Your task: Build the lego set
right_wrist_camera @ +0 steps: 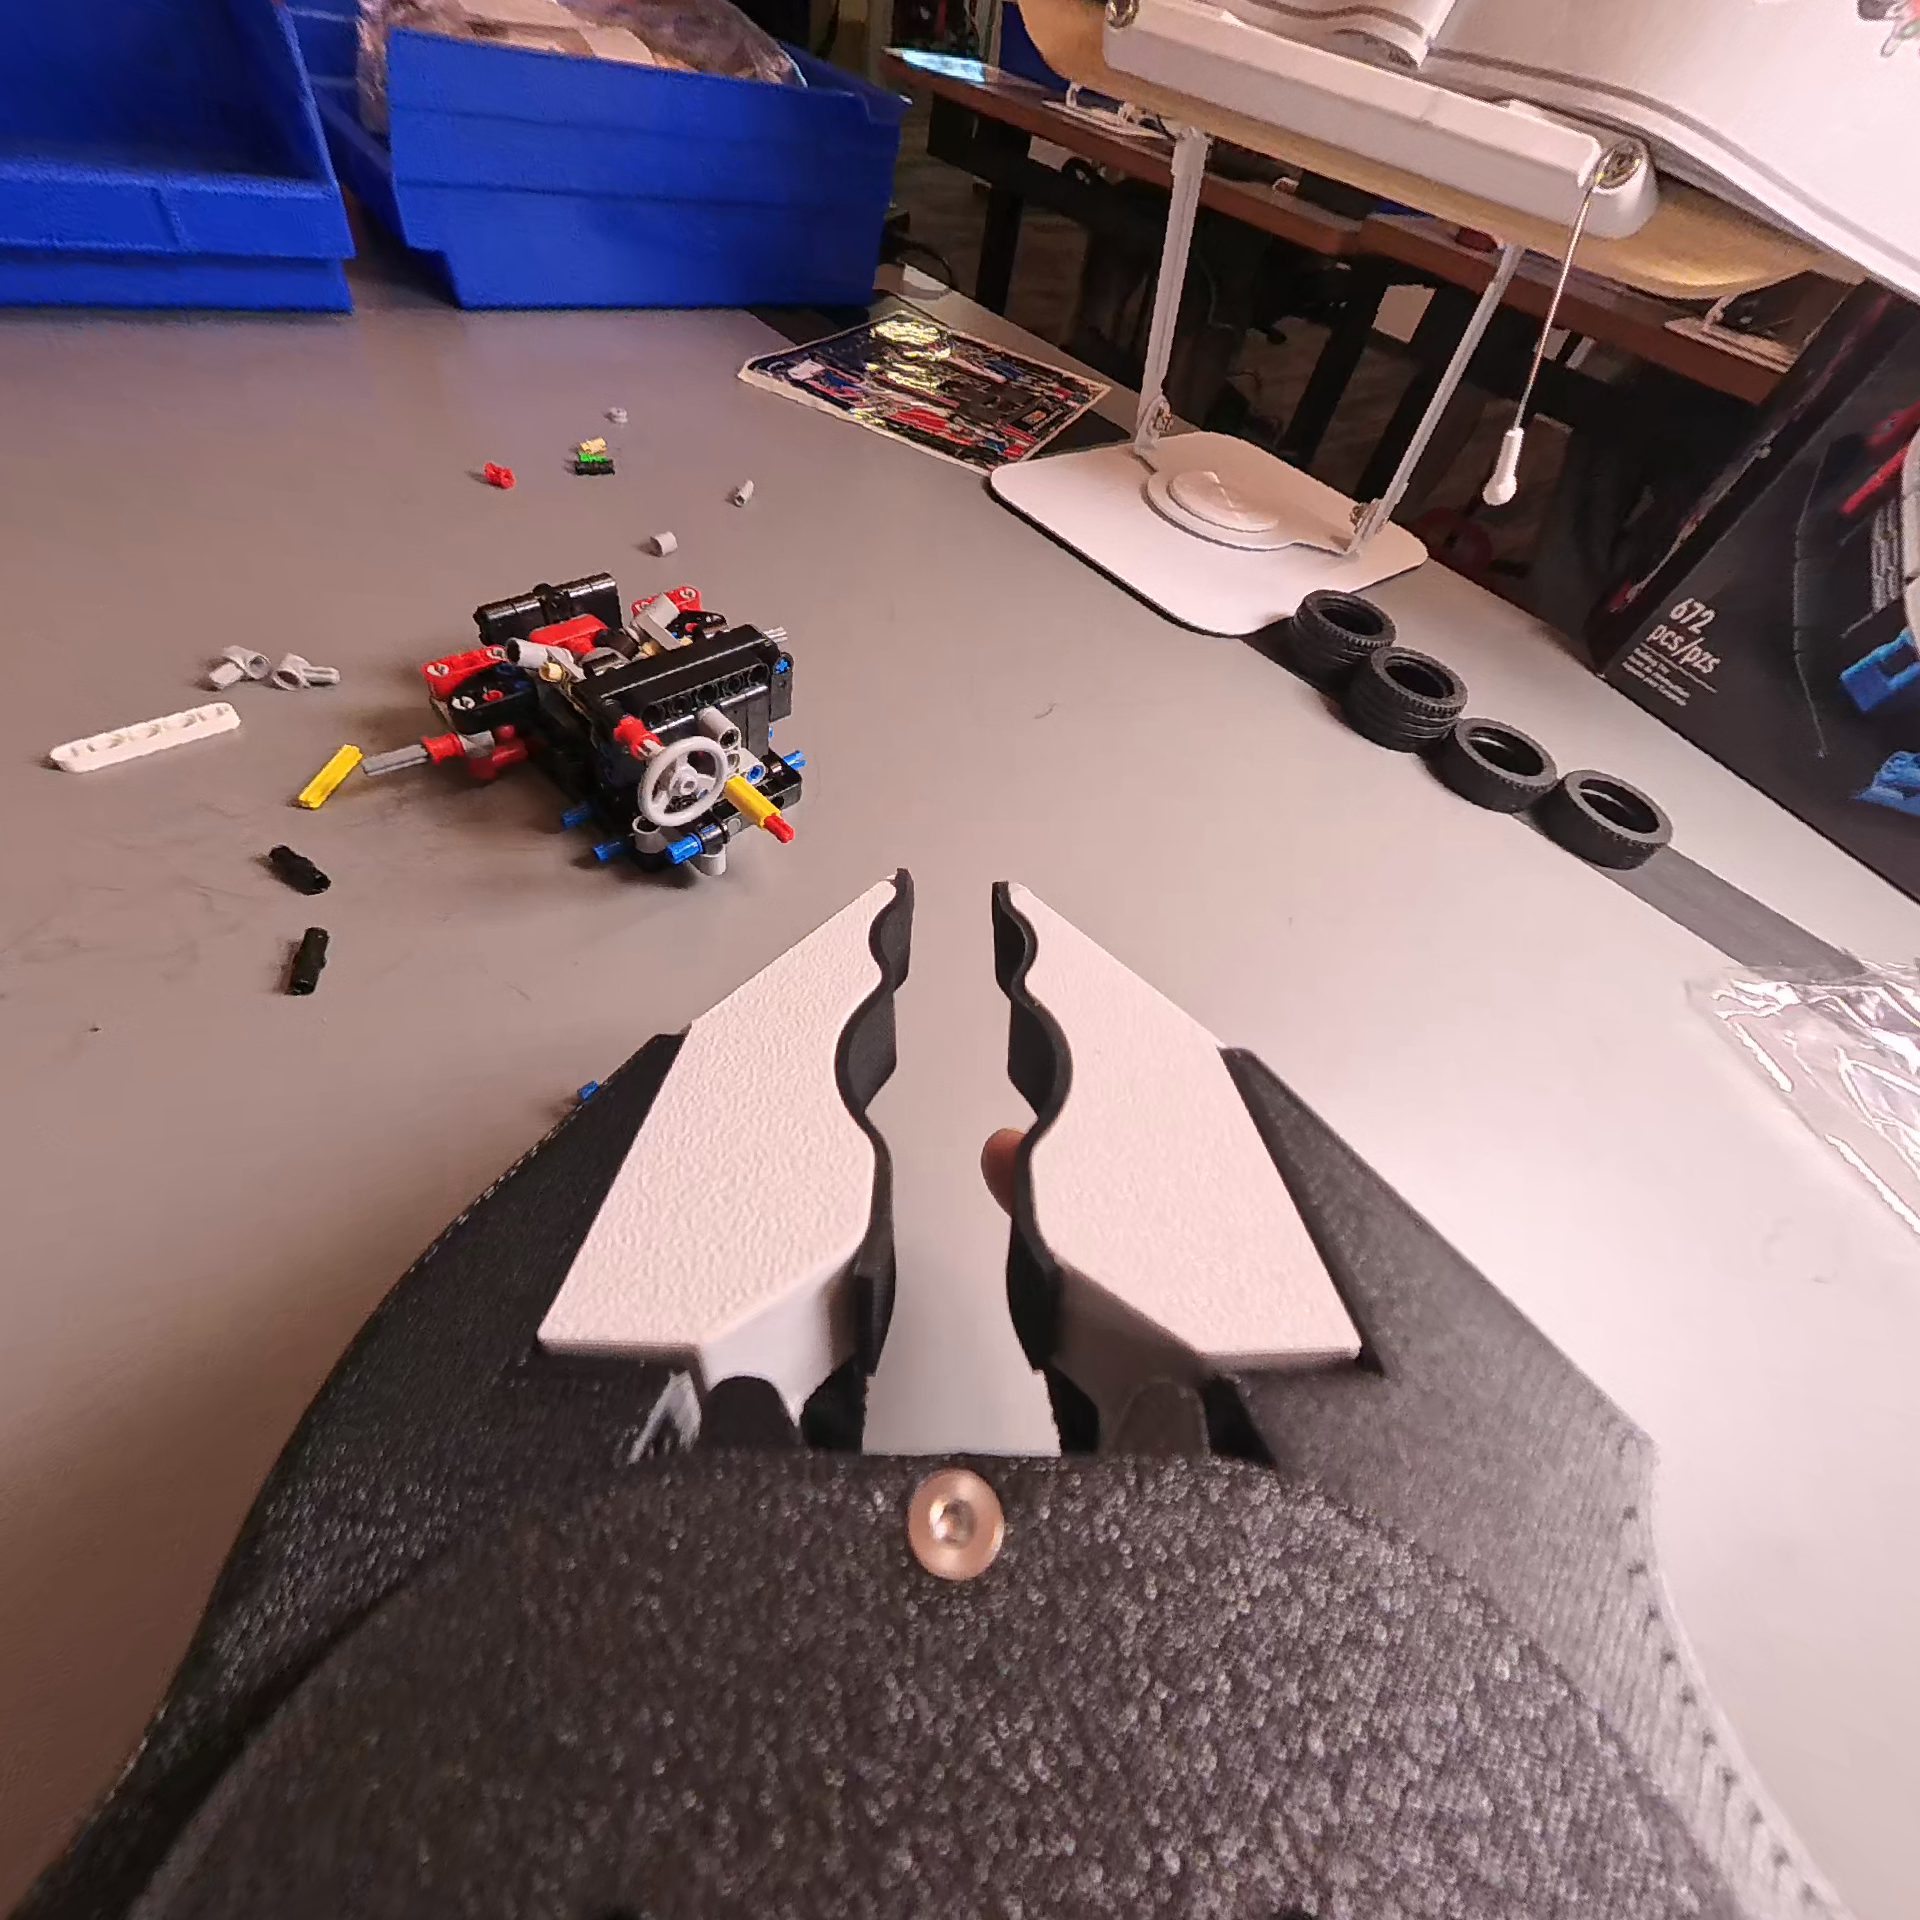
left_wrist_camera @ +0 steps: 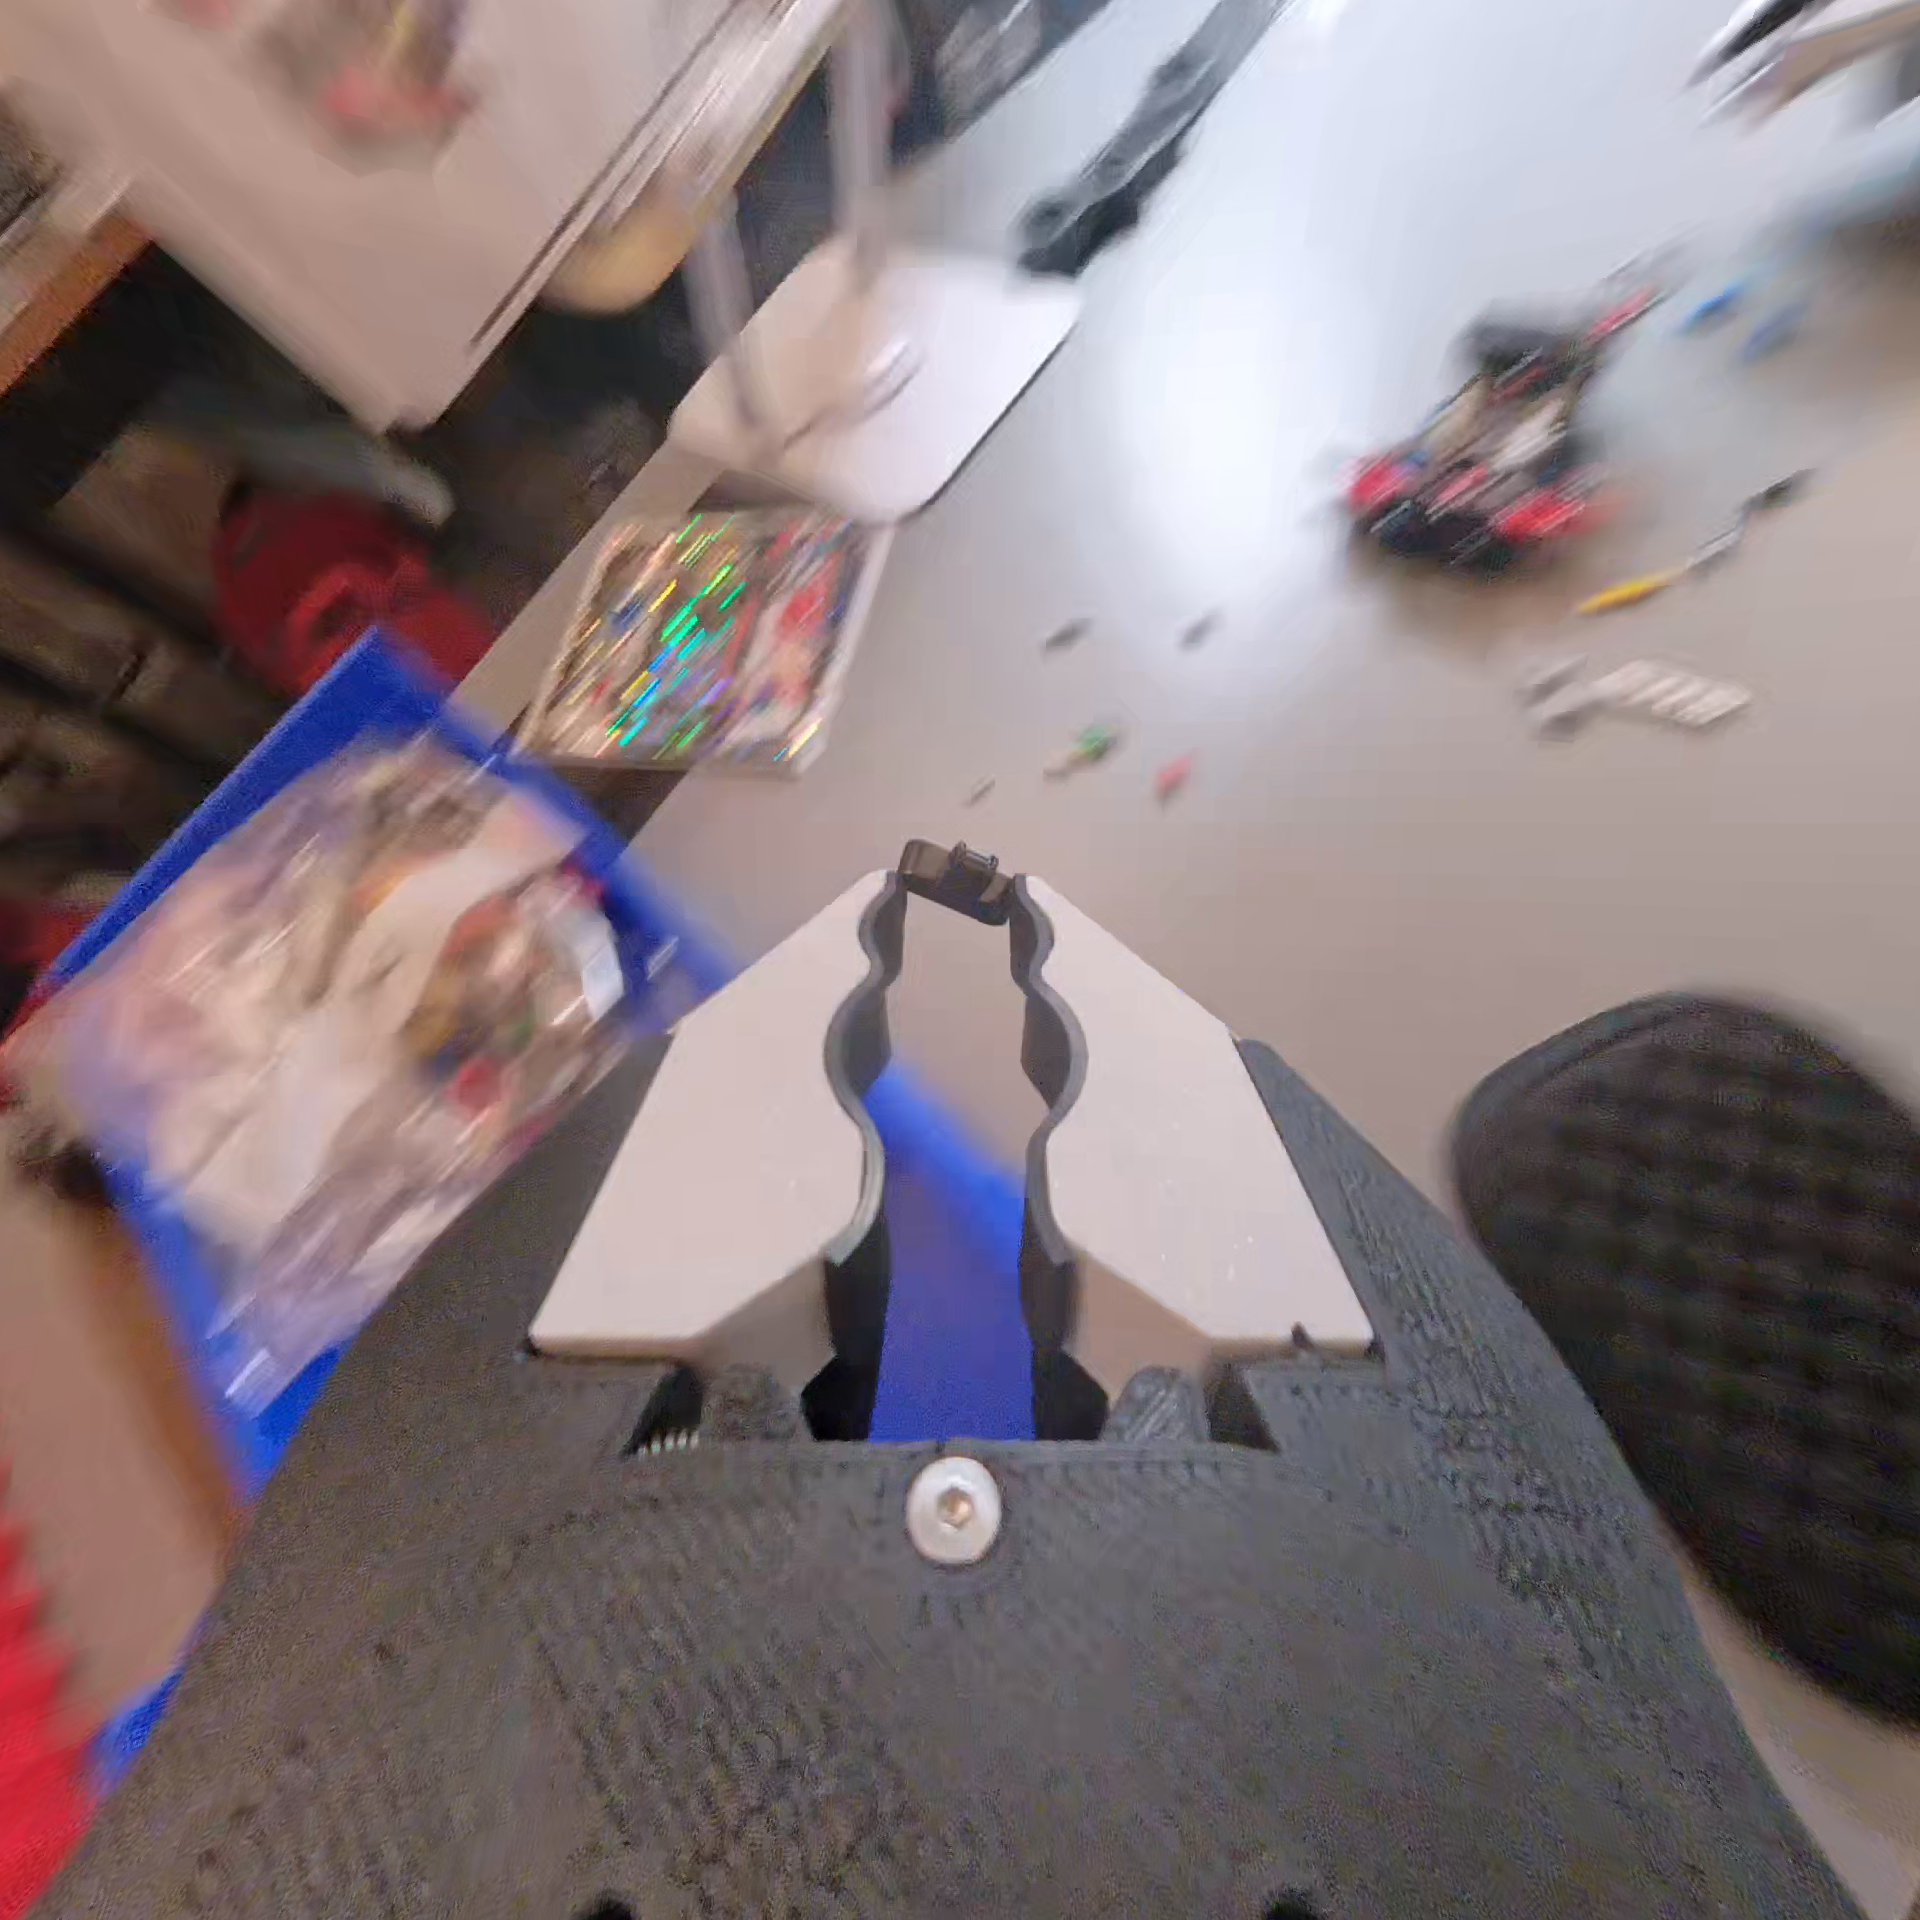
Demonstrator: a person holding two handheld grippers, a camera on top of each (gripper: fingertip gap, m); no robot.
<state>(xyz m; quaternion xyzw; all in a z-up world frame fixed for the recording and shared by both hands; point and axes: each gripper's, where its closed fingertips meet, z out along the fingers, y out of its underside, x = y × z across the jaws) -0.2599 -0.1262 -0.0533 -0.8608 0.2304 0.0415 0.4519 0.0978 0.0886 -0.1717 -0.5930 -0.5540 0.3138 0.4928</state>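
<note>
One small black lego piece (left_wrist_camera: 940,871), pinched crosswise at the very tips of the left gripper (left_wrist_camera: 954,896) and held clear above the grey desk (right_wrist_camera: 1143,935), close to the desk edge by a blue bin (left_wrist_camera: 312,987); surroundings in that view blurred. Right gripper (right_wrist_camera: 953,894) empty, jaws parted by a narrow gap, low over the near middle of the desk.

Partly built model (right_wrist_camera: 623,717), black and red with a grey steering wheel (right_wrist_camera: 683,781), resting left of the desk's centre, well apart from both grippers. Scattered beside it: a white beam (right_wrist_camera: 145,736), a yellow axle (right_wrist_camera: 329,776), black pins (right_wrist_camera: 299,871). Row of black tyres (right_wrist_camera: 1403,696) along the right edge, in front of the set's box (right_wrist_camera: 1766,623). Sticker sheet (right_wrist_camera: 925,390) at the far edge.

Held piece judged light, hard and slick, so liable to twist or pop out of a tip-only pinch. Better gripped across its flat sides, with the connecting end left free.

Model likely light too: stiff through the black frame, fragile at the protruding axles and wheel. Best braced by the black side beams for any press-in.
</note>
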